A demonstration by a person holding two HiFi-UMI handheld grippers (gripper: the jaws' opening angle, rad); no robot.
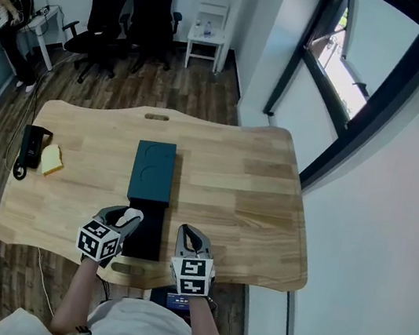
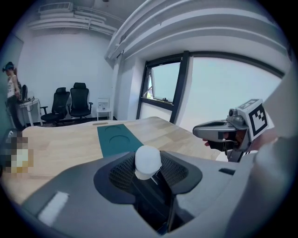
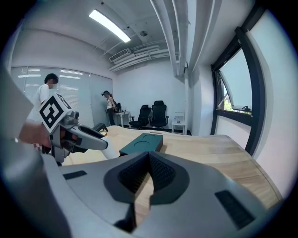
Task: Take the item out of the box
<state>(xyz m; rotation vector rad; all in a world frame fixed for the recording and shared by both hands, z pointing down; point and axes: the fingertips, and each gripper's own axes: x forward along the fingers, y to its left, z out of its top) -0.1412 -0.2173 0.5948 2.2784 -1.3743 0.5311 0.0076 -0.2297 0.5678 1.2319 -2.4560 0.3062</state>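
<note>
Two grippers sit at the table's (image 1: 245,192) six o'clock edge; the left gripper (image 1: 128,217) pinches a white rounded item (image 2: 148,161) just above a black tray (image 1: 145,238); the teal box (image 1: 152,171) lies at twelve o'clock; the right gripper (image 3: 148,162) is closed, empty.
</note>
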